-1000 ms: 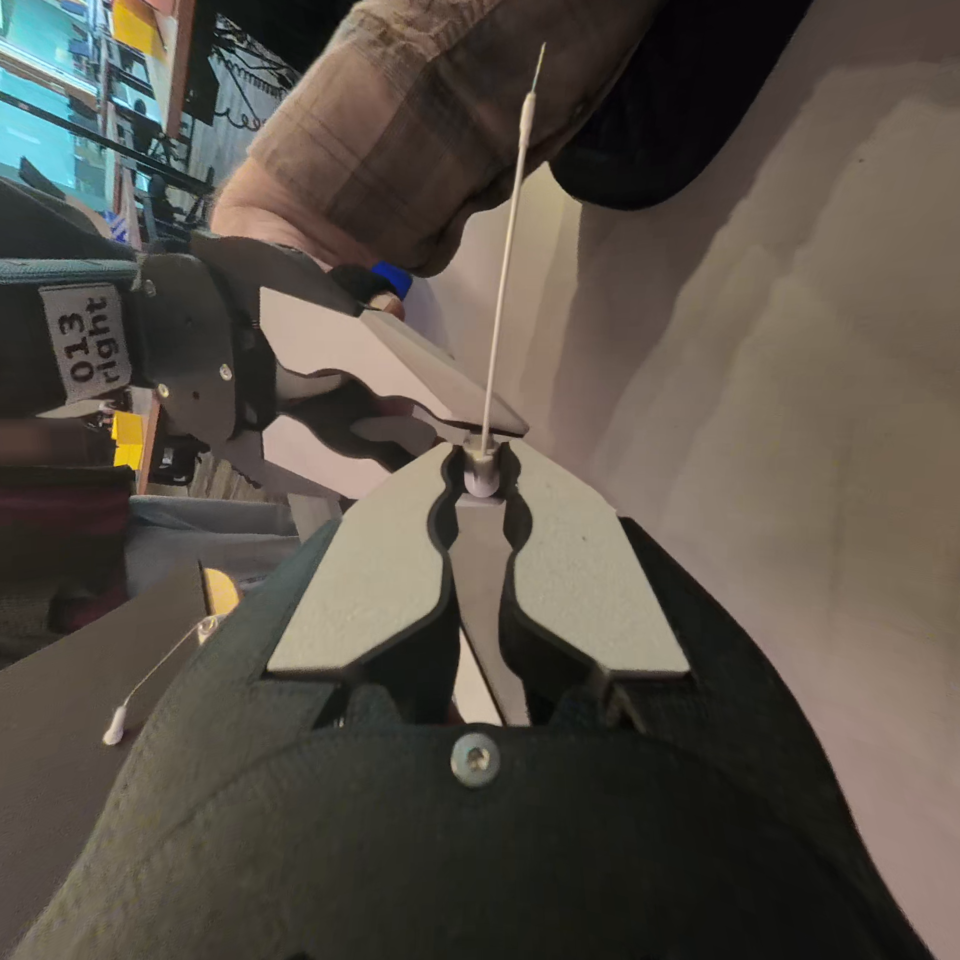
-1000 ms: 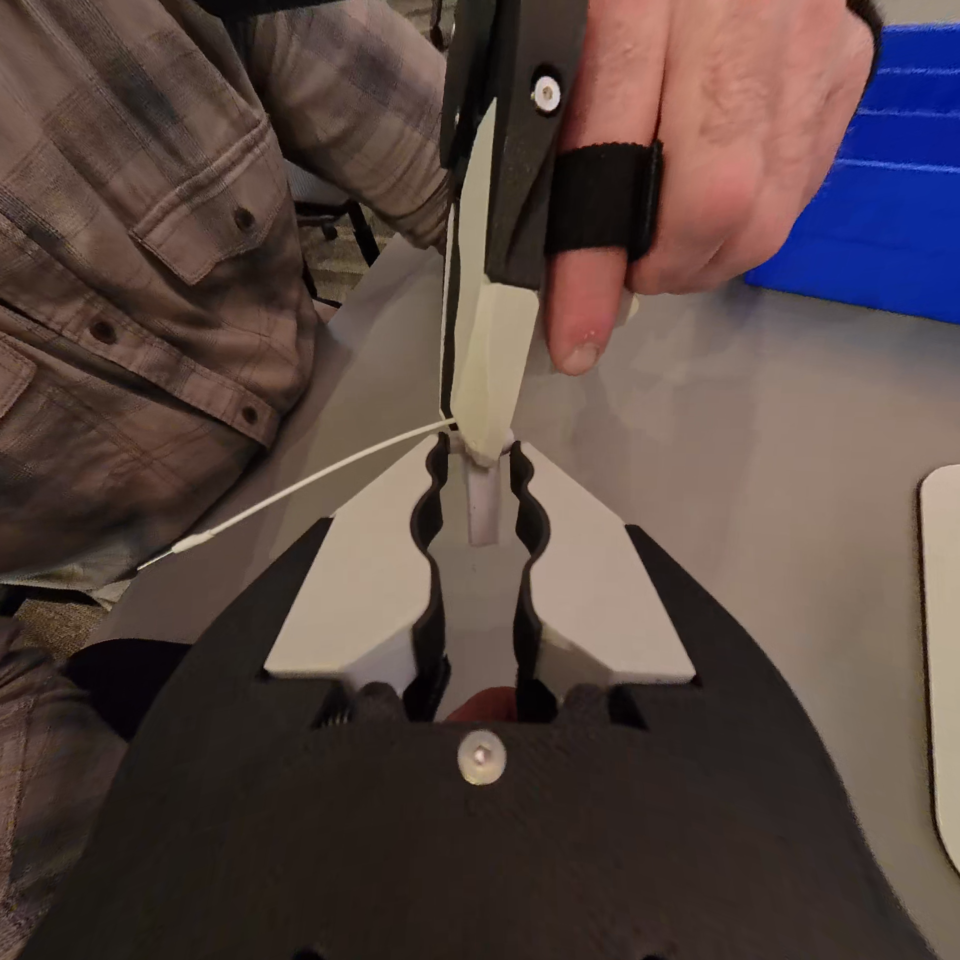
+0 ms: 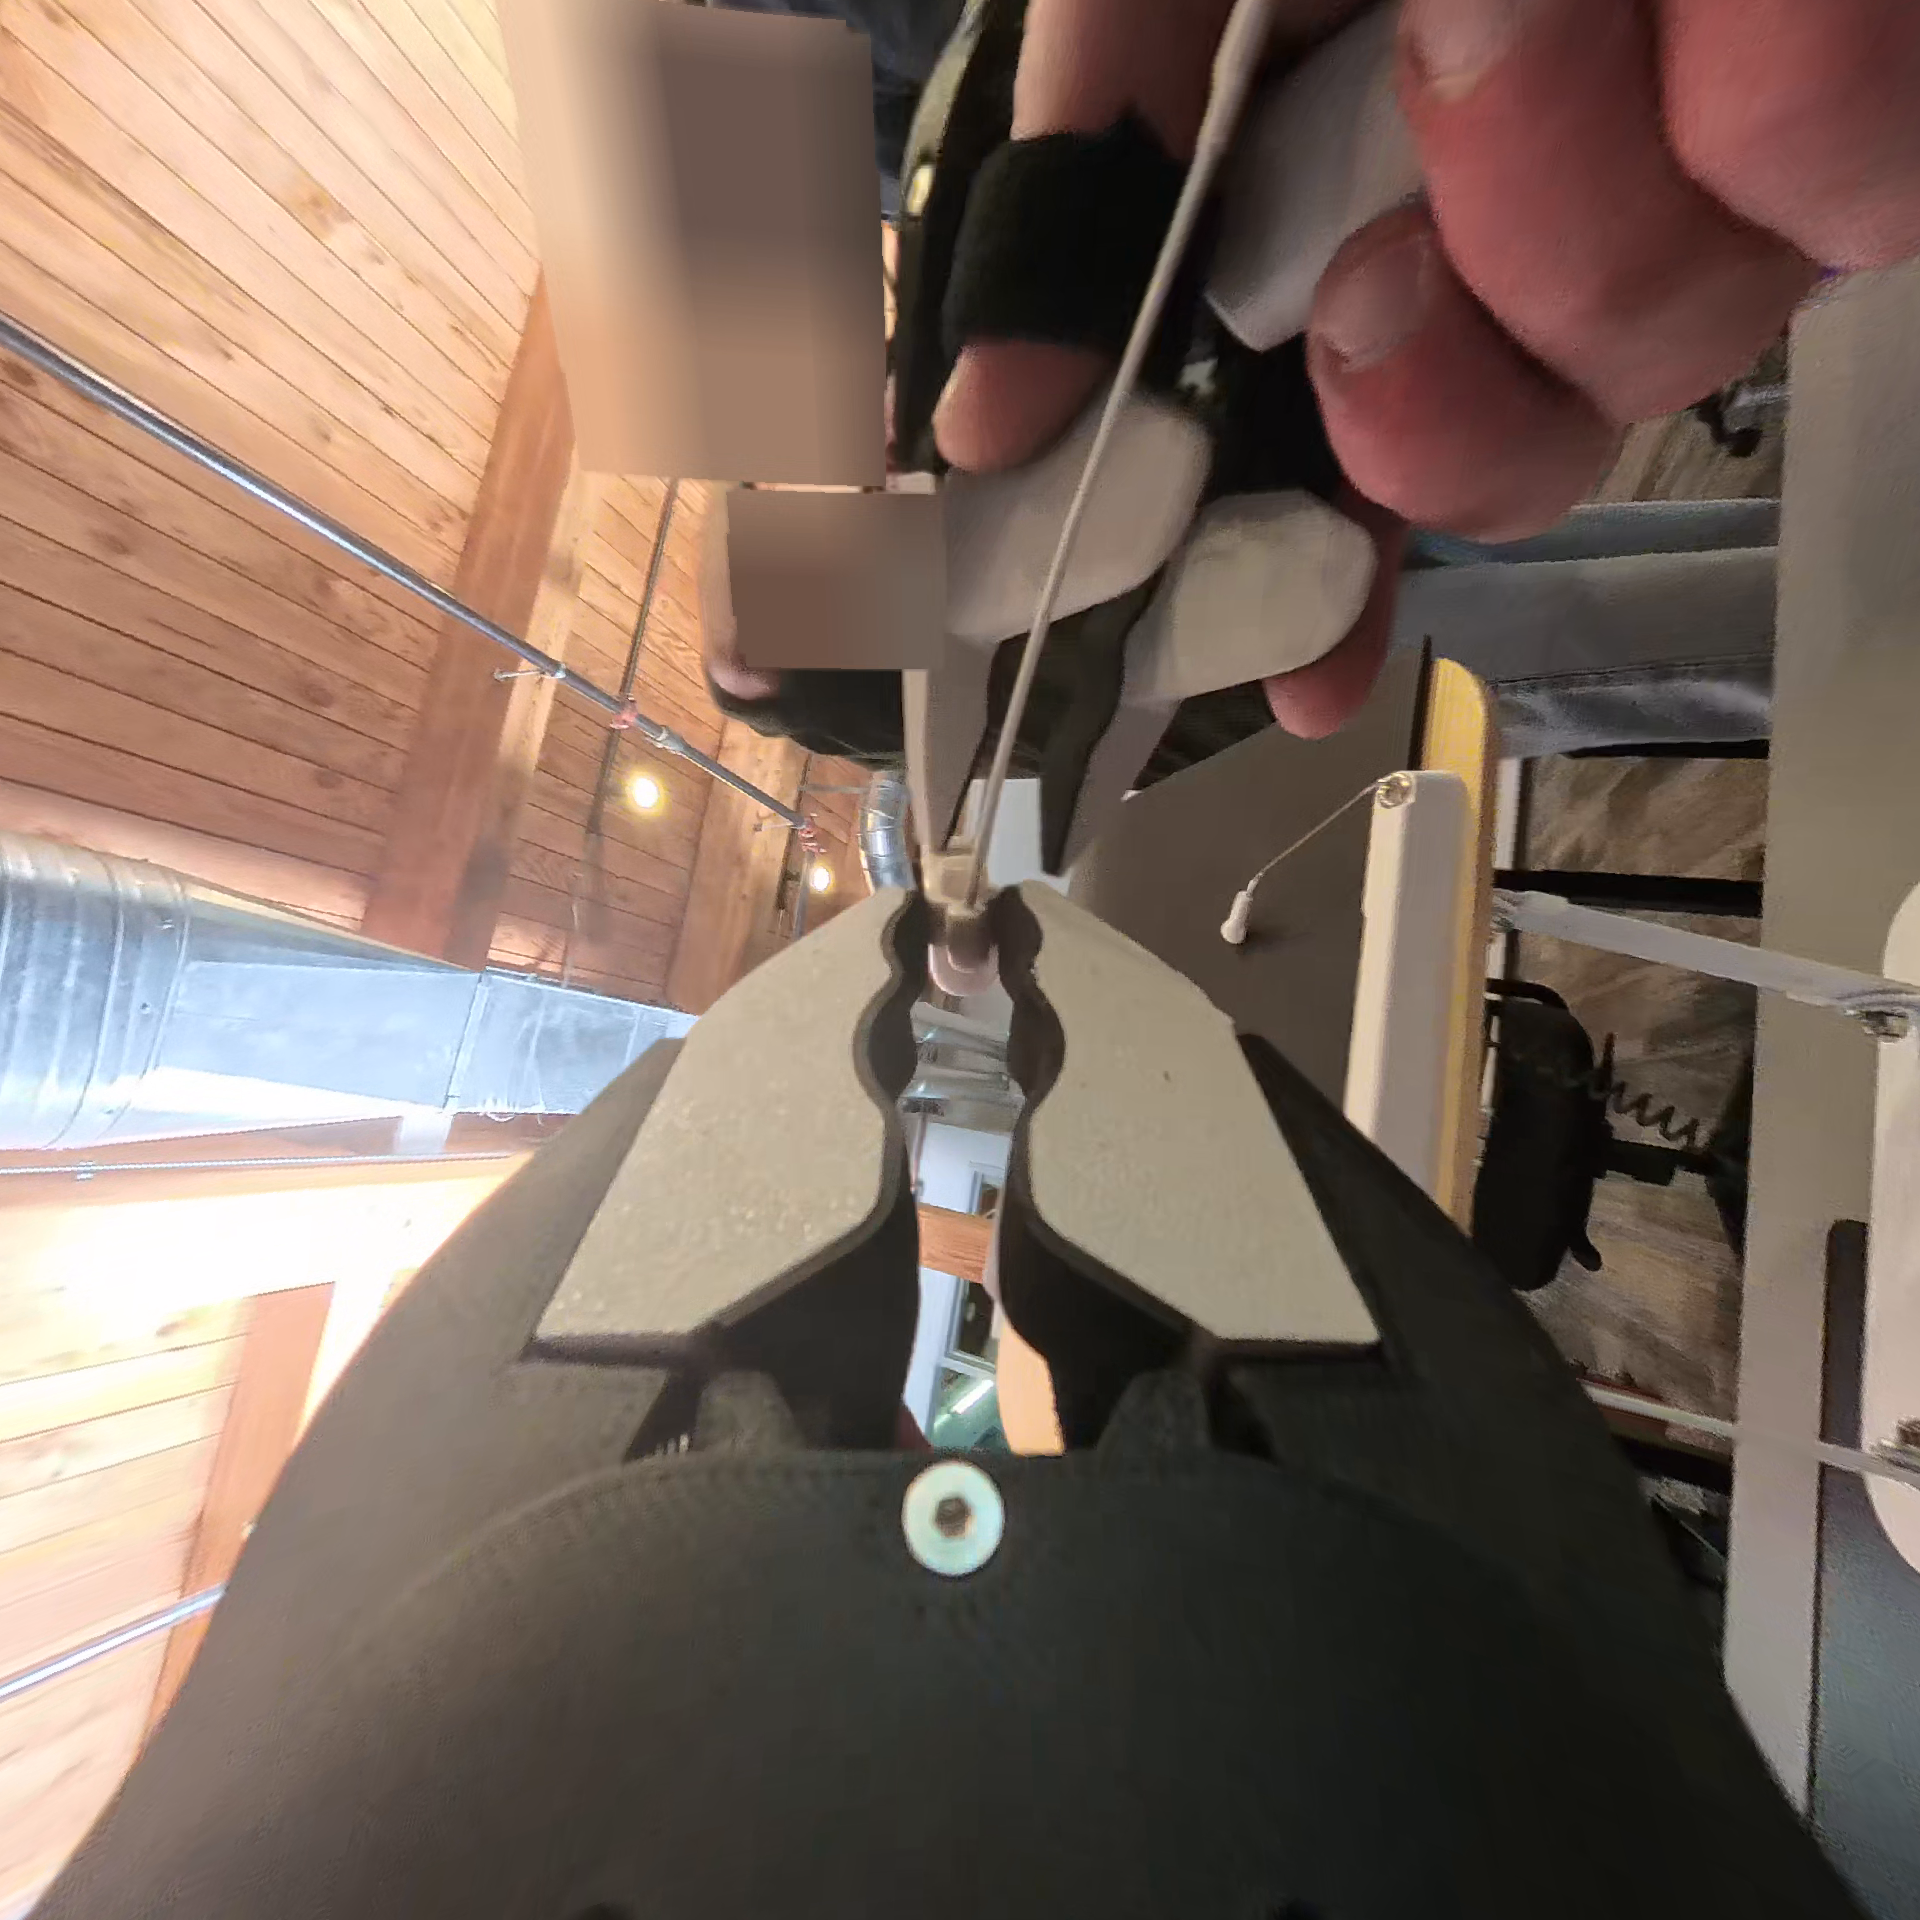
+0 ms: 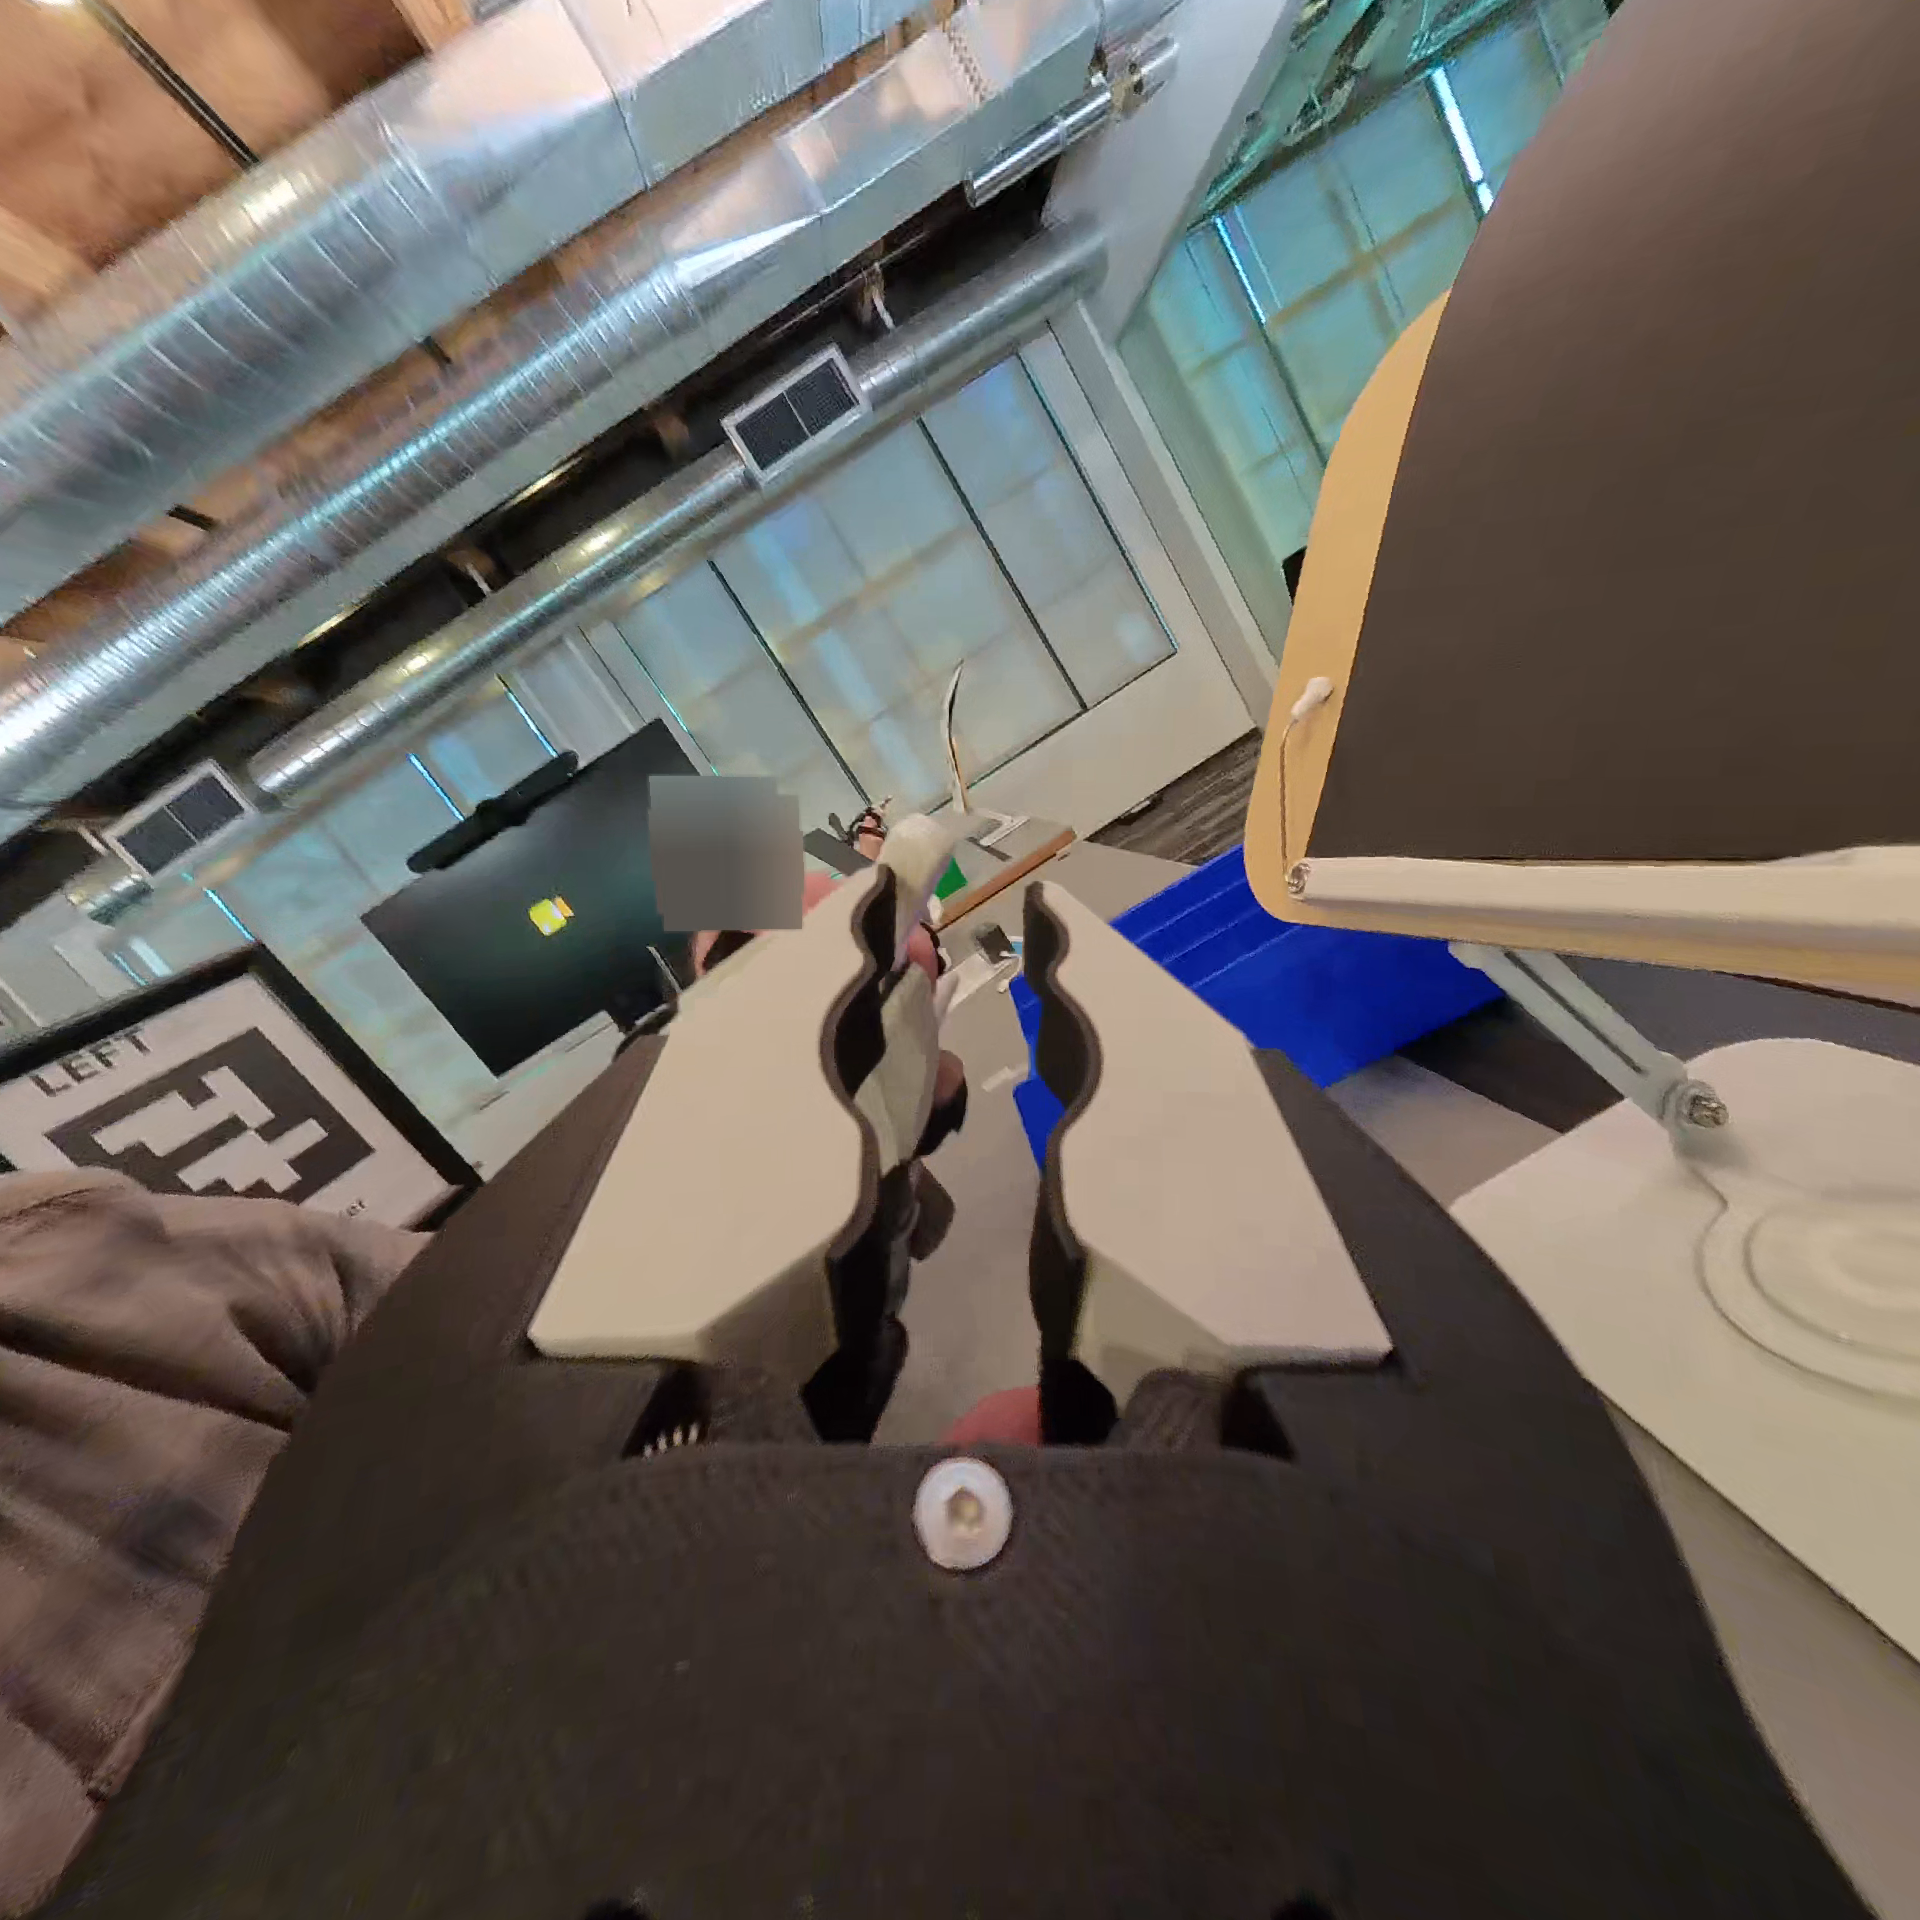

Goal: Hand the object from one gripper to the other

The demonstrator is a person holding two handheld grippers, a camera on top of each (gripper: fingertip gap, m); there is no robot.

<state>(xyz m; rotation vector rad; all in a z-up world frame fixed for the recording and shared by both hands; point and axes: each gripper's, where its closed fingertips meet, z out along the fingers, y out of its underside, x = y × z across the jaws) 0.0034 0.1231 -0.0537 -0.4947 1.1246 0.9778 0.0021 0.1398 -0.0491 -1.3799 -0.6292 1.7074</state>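
Jaws of my left gripper (image 3: 961, 914) pinch the thin white wand (image 3: 1081, 540) by its base while the right gripper (image 4: 956, 925) stands spread, empty; loosening that narrow pinch would drop it.

One item bearing writing is visible. In the right wrist view, a white placard (image 4: 208, 1122) with a black frame stands at the lower left, left of the right hand-held gripper (image 4: 961, 914). It carries a short printed word above a blocky black-and-white fiducial marker, with a line of small print below, too small to read. A dark screen (image 4: 530, 894) above and to the right of the placard shows a small yellow icon without legible text. The left wrist view shows no legible writing.
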